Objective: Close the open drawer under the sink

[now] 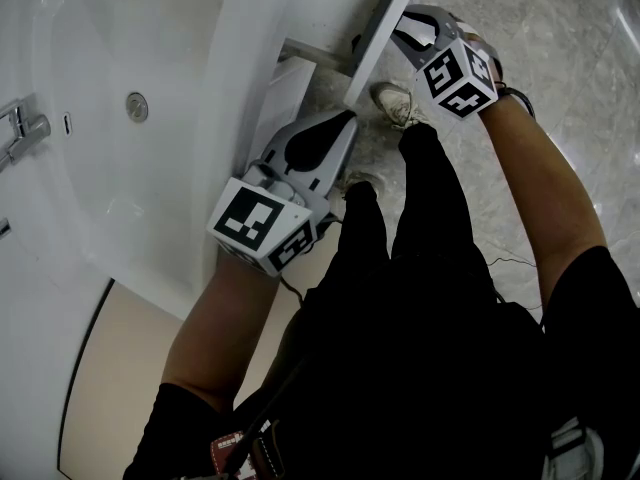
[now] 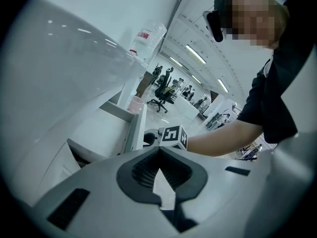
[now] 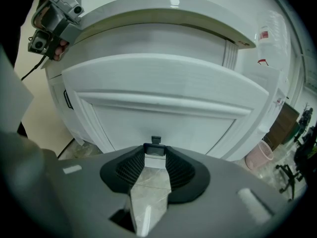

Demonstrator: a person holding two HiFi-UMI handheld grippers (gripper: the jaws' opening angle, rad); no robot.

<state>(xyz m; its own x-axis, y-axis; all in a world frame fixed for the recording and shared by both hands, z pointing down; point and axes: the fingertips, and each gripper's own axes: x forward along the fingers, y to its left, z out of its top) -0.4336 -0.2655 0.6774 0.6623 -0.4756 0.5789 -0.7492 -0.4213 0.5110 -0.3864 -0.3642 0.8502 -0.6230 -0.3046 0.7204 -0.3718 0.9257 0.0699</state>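
Though ajar — drawer (image 3: 163,108), handle (image 3: 155,149) in right gripper (image 3: 155,154).

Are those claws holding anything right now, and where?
The right claw pinches the small dark handle on the drawer front. The left claw is shut and holds nothing.

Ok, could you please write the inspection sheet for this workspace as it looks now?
Surface: white sink, basin bare.
Job's things: drawer under the sink, open.
Clutter: clear red-labelled bottle on the sink top.
Grippers: left hand-held gripper shut, empty; right hand-held gripper shut on the small dark drawer pull.
Cables: black cable hangs from the left hand-held gripper.
Surroundings: marble floor, pink bin, office chairs farther off.
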